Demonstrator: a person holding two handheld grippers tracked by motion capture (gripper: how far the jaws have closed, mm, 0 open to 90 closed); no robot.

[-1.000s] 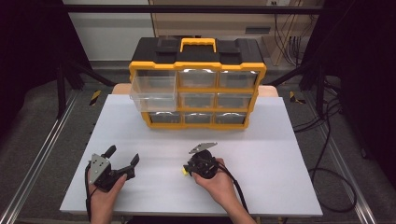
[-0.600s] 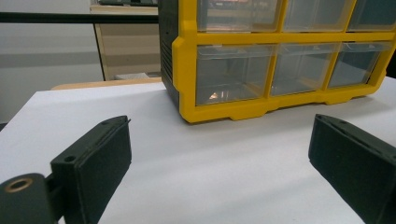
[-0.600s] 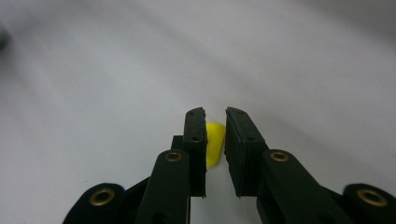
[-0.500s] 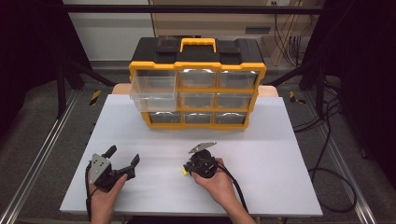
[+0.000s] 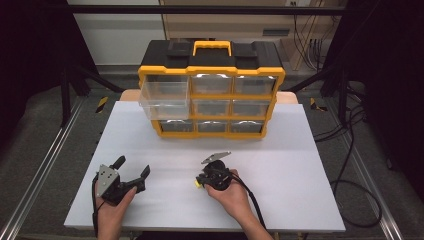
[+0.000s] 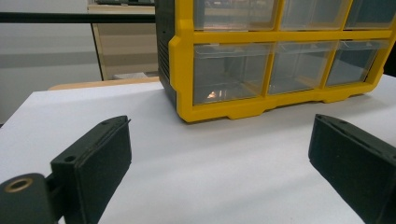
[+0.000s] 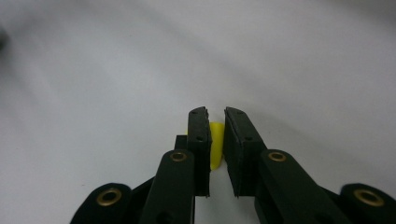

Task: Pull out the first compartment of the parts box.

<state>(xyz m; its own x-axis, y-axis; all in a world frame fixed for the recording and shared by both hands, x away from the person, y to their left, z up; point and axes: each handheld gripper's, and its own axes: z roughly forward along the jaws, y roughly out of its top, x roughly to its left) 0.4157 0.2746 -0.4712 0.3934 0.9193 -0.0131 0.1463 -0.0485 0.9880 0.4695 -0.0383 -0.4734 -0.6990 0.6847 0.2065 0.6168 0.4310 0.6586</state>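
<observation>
My right gripper (image 5: 200, 182) points down and to the left at the white tabletop (image 5: 300, 165), near the front middle. Its jaws have just been closing, and a small yellow piece (image 7: 215, 142) sits pinched between the pads; the same yellow piece (image 5: 197, 184) peeks out at the tips in the high view. My left gripper (image 5: 132, 167) rests at the front left with its jaws wide apart and nothing between them. In the left gripper view its jaws (image 6: 219, 140) frame bare table in front of the organizer (image 6: 280, 70).
A yellow and black drawer organizer (image 5: 212, 60) with clear drawers stands at the back middle of the table. Its top-left drawer (image 5: 165, 97) is pulled out toward me. Cables (image 5: 350, 195) lie on the floor at the right.
</observation>
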